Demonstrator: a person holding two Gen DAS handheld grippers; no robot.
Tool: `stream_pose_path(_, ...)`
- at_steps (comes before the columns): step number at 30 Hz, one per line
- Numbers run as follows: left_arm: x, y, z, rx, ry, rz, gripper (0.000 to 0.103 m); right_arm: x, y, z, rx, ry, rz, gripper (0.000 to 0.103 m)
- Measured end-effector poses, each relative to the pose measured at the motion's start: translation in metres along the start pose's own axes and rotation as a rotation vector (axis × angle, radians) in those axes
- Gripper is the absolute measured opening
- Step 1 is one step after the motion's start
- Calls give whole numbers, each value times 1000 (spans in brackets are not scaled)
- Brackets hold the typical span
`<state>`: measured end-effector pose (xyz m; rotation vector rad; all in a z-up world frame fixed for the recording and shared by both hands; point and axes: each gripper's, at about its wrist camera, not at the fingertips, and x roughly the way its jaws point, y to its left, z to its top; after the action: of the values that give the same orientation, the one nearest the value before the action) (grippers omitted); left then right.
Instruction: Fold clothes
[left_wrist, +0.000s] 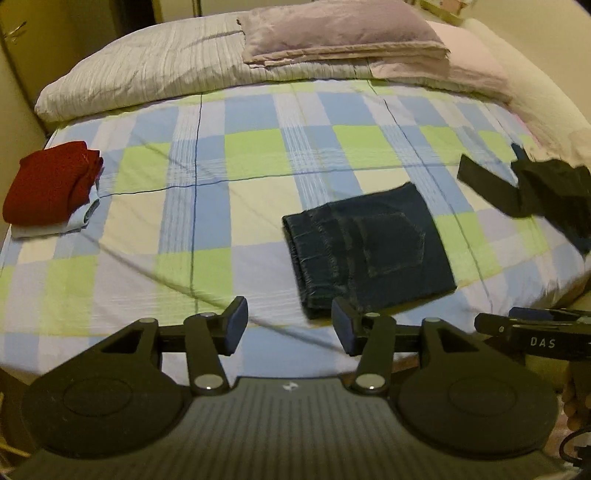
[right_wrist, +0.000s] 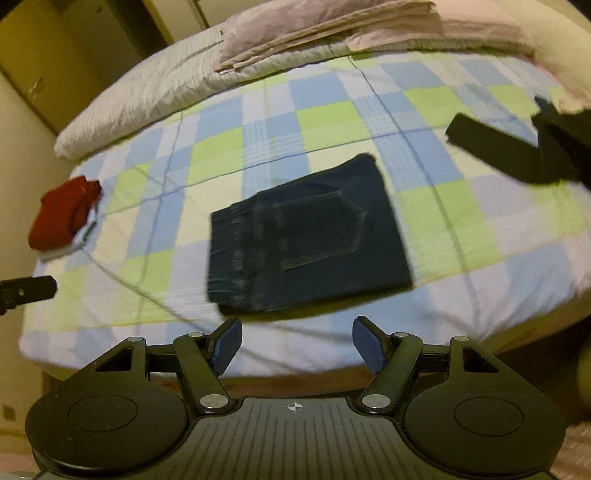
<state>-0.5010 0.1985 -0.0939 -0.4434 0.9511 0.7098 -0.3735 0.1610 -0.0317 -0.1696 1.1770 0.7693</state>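
Checked in blue, green and white, the bedspread (left_wrist: 207, 155) took up nearly the whole scene, with a pale striped pillow (left_wrist: 147, 70) and a folded lilac cover (left_wrist: 332, 33) along its far edge. Every place below is given from the folded jeans (left_wrist: 369, 243), which lay as a neat dark rectangle, back pocket up, near the bed's front edge.

Well to the left of the jeans sat a small stack: a folded red garment (left_wrist: 48, 184) resting on a pale blue one (left_wrist: 79, 218). To the right of the jeans and a little beyond them lay a heap of black clothes (right_wrist: 517, 151), loose and unfolded, one strip trailing toward the jeans.

Just short of the jeans, over the bed's front edge, hovered the left gripper (left_wrist: 290, 325), fingers spread apart and holding nothing. The right gripper (right_wrist: 295, 345) hung likewise just in front of the jeans, fingers apart and empty.

Judging the risks: the jeans lay close to the edge, so a careless sweep of either tool could drag them off or knock the fold open. If they were lifted by a single layer, the fold would likely fall apart. The black heap was tangled, and pulling the trailing strip might drag the rest across the jeans.
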Motion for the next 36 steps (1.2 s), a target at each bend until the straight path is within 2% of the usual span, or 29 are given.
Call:
stream_pose_path(6,-1,32,-13,43,15,-32,46,6,31,-36,82,23,-32,70)
stream_pose_path(11,4,56,-19,12,25,-94,46,3,44,-37,113,0,-42,70)
stream_pose_path(15,18,82,-28,-116,47,-211,46,8,49,-28,72,-27,-51,70)
stream_pose_path(19,38,109,-38,-313,39,-358,46,19,39,-18,68,-30,-26,70)
stream_pose_path(22,54,118,-37,-429,32,-408,48,29,24,-5,85,-26,6,70)
stream_pose_path(25,73,116,-29,-484,34,-415,49,38,6,14,95,-18,27,70)
stream_pose_path(31,115,90,-8,-517,26,-369,52,59,-37,58,98,-11,46,70)
stream_pose_path(36,166,66,-3,-524,62,-368,55,94,-74,71,89,51,48,70)
